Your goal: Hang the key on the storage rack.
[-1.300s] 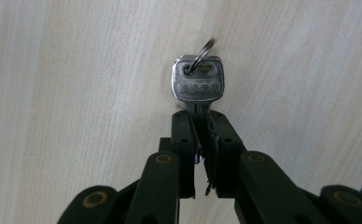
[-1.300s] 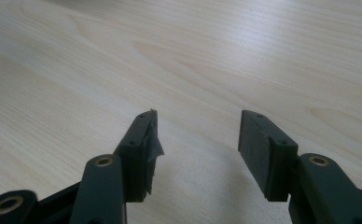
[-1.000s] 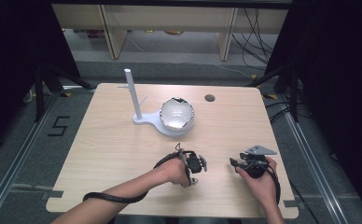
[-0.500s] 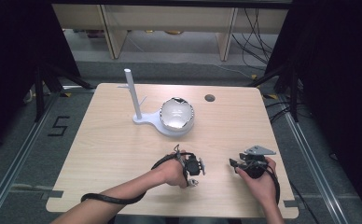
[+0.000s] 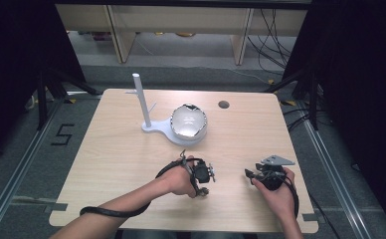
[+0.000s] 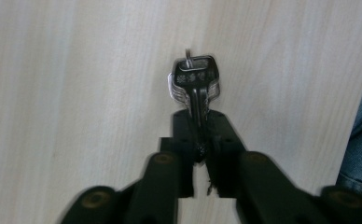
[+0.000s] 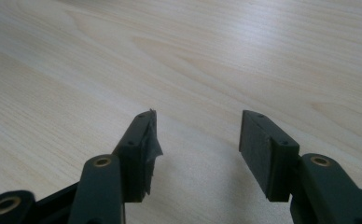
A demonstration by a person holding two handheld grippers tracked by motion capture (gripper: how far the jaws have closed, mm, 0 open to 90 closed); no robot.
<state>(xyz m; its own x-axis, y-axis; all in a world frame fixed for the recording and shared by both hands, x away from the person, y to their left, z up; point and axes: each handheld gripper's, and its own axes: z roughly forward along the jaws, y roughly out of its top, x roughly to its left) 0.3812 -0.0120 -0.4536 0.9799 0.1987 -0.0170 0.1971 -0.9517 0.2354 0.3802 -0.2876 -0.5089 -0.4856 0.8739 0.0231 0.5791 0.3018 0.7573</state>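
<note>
A bunch of black-headed keys (image 6: 195,77) on a wire ring lies on the pale wooden table (image 5: 121,154). My left gripper (image 6: 198,116) points down at the table, and its jaws have just been closing, with the keys clamped between the pads. From above, the left gripper (image 5: 203,185) sits in the left hand near the table's front middle. To its right, my right gripper (image 5: 248,173) rests low in the right hand. Its jaws (image 7: 198,130) stand wide apart over bare wood with nothing between them.
A white stand with an upright post (image 5: 140,99) sits at the table's back middle. A shiny, cracked-looking bowl (image 5: 188,122) rests on its base. A small round hole (image 5: 224,104) marks the tabletop behind the bowl. Dark floor and shelving surround the table.
The left hand with its gripper has shifted very slightly toward the near edge. The right hand and gripper have kept still.
</note>
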